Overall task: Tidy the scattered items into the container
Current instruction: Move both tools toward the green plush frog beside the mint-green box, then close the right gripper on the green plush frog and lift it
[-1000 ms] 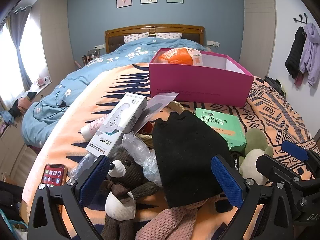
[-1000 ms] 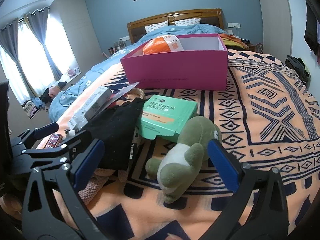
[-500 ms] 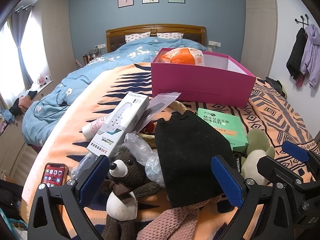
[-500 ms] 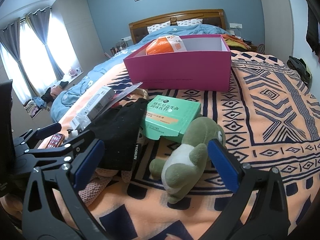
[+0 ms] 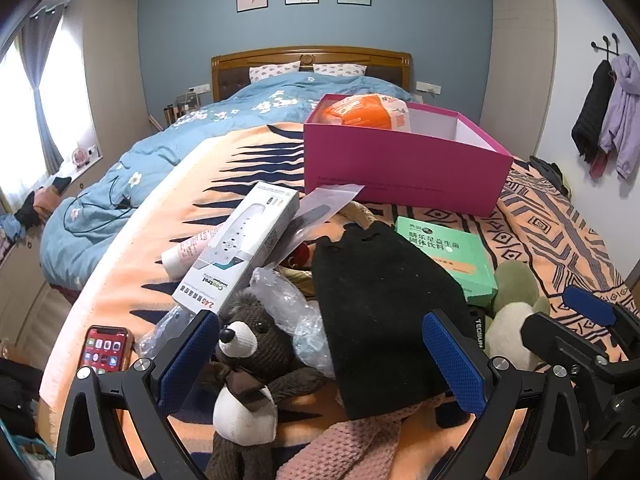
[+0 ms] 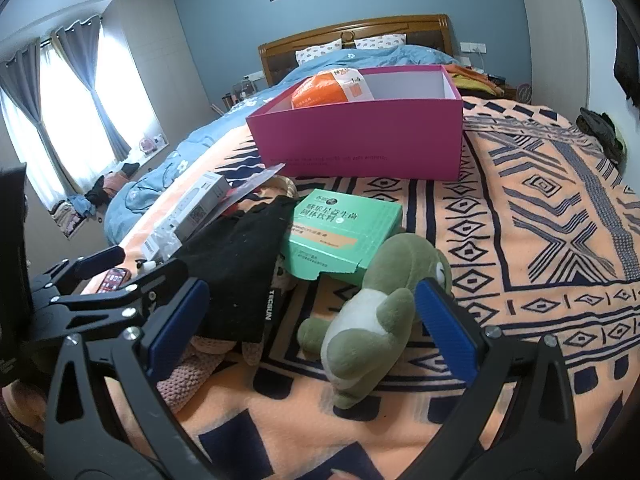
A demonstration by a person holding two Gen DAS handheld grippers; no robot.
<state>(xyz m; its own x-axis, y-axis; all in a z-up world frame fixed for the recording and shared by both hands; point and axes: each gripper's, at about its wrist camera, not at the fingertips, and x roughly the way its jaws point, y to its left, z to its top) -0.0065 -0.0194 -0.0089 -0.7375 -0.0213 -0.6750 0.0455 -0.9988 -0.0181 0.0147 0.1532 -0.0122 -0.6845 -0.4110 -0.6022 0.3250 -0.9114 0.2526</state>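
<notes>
Both claws gape wide, holding nothing. Green-and-white plush frog [image 6: 372, 320] lies between right gripper [image 6: 316, 328] pads (untouched). Left gripper [image 5: 320, 360] brackets brown knitted teddy bear [image 5: 244, 364].

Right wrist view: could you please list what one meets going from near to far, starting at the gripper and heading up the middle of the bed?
right gripper → green plush toy → green box → pink box → orange packet → wooden headboard
</notes>
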